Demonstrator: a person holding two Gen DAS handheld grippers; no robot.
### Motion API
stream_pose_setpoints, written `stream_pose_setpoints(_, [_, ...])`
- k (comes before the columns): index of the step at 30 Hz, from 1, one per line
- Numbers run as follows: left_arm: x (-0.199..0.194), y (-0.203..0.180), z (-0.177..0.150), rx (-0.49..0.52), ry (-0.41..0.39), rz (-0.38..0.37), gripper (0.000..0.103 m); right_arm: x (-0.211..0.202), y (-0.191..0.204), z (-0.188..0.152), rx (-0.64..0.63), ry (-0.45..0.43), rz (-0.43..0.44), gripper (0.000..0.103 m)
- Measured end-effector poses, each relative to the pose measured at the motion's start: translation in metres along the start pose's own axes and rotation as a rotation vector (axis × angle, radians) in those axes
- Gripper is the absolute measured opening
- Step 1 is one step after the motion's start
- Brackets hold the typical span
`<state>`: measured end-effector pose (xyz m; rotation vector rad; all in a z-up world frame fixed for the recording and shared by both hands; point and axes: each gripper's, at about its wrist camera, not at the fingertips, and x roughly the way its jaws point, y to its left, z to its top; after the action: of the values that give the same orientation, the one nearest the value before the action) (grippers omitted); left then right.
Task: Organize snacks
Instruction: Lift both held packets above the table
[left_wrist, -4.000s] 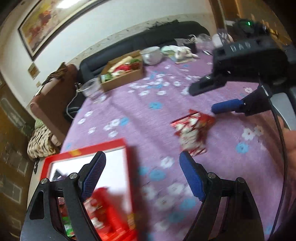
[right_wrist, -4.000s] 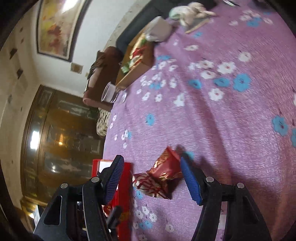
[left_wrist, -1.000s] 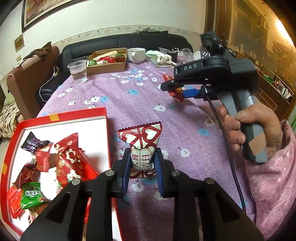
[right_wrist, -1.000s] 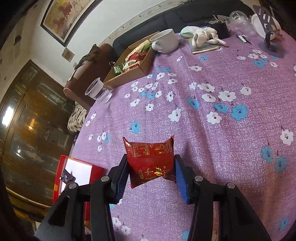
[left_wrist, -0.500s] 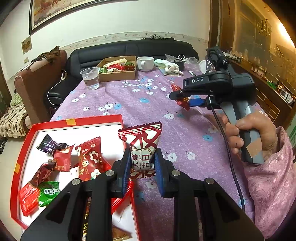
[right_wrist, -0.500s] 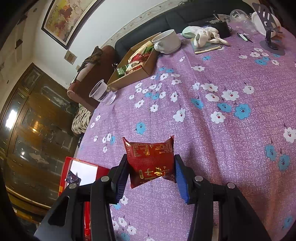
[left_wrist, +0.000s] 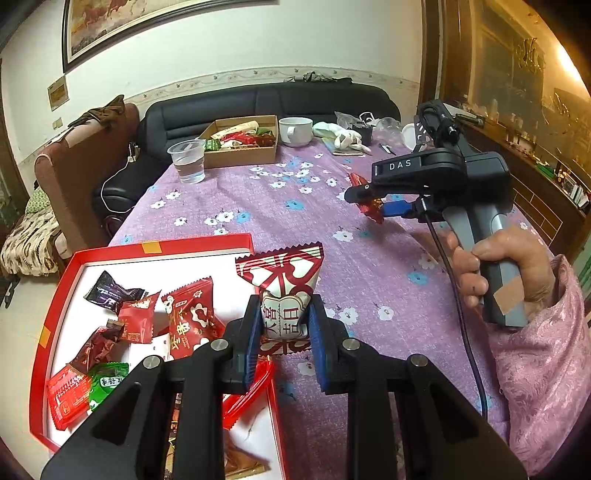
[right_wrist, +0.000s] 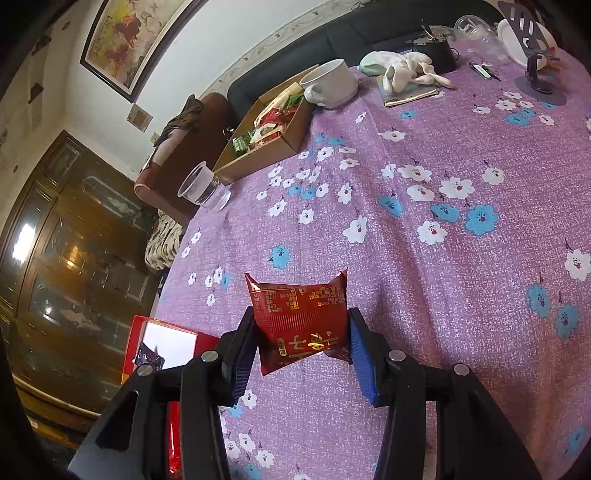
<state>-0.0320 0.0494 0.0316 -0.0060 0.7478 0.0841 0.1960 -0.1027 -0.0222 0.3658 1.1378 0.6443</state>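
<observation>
My left gripper (left_wrist: 283, 332) is shut on a red-and-white snack packet (left_wrist: 282, 286) and holds it upright above the right edge of the red tray (left_wrist: 55, 295). The tray holds several wrapped snacks (left_wrist: 188, 317). My right gripper (right_wrist: 301, 343) is shut on a dark red snack packet (right_wrist: 301, 317), held above the purple flowered tablecloth (right_wrist: 424, 240). In the left wrist view the right gripper (left_wrist: 373, 206) is at the right, apart from the tray, with its red packet (left_wrist: 365, 206) partly hidden. The tray's corner (right_wrist: 166, 334) shows at lower left in the right wrist view.
At the far end of the table stand a cardboard box of snacks (left_wrist: 242, 142), a plastic cup of water (left_wrist: 187, 160), a white mug (left_wrist: 295, 131), a cloth toy (left_wrist: 343, 138) and a phone stand (right_wrist: 532, 51). A sofa (left_wrist: 266, 99) lies behind.
My left gripper has drawn back a little with its packet, so more of the tray shows. My right gripper holds its packet about where it was. Four seconds ago both grippers were open.
</observation>
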Motion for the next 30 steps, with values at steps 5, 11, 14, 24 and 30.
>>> stream_pose_setpoints(5, [0.000,0.001,0.000,-0.001,0.000,0.004,0.022,0.000,0.000,-0.001,0.002,-0.001,0.002,0.047])
stream_pose_setpoints(11, [-0.001,0.002,0.000,-0.003,0.001,0.009,0.022,0.001,0.000,-0.001,0.004,0.002,0.002,0.047])
stream_pose_setpoints(14, [-0.001,0.003,0.000,-0.004,0.001,0.012,0.022,0.001,0.000,-0.001,0.003,0.002,0.004,0.047])
stream_pose_setpoints(24, [-0.004,0.010,0.001,-0.014,-0.002,0.022,0.022,0.003,0.001,-0.002,0.003,0.008,0.002,0.047])
stream_pose_setpoints(30, [-0.006,0.014,0.001,-0.021,-0.001,0.027,0.022,0.005,0.004,-0.003,-0.005,0.015,0.004,0.047])
